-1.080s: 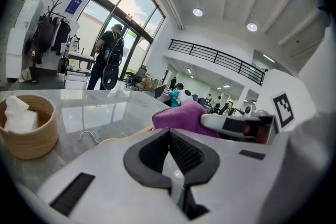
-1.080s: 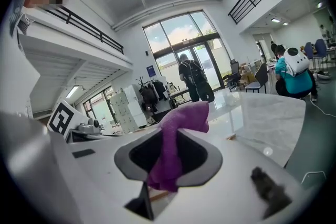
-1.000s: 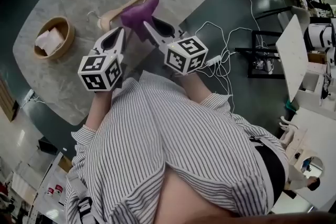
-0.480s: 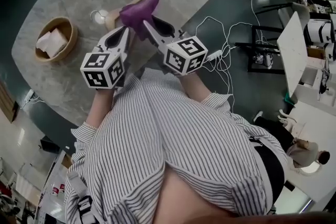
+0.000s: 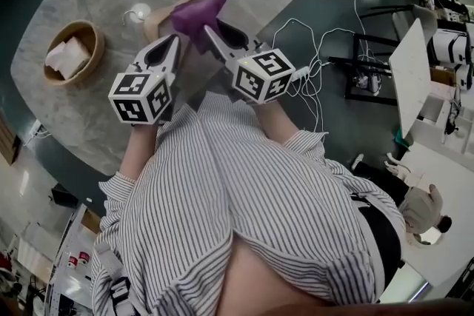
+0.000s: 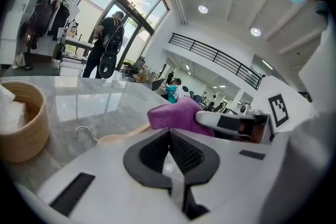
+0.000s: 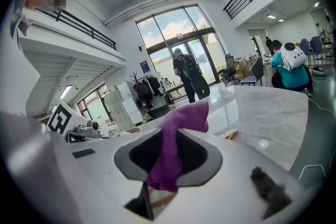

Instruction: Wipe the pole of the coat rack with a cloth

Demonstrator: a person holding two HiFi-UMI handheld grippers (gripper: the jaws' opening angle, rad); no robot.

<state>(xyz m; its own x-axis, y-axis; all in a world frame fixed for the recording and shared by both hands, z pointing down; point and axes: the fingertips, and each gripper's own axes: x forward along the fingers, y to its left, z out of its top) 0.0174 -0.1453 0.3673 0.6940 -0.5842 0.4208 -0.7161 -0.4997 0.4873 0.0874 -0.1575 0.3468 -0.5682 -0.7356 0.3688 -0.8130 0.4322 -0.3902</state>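
Over the grey marble tabletop (image 5: 96,107) a person is leaning, with a wooden hanger (image 5: 153,27) lying near its middle, well apart from a basket (image 5: 94,59) at the left. The right gripper (image 5: 209,33) is clenching a purple cloth (image 5: 196,13) over the hanger's bar, while the left gripper (image 5: 174,42) is sitting pressed shut, holding nothing. With nothing pinning the hanger, a wipe is likely sending it skating across the slick stone
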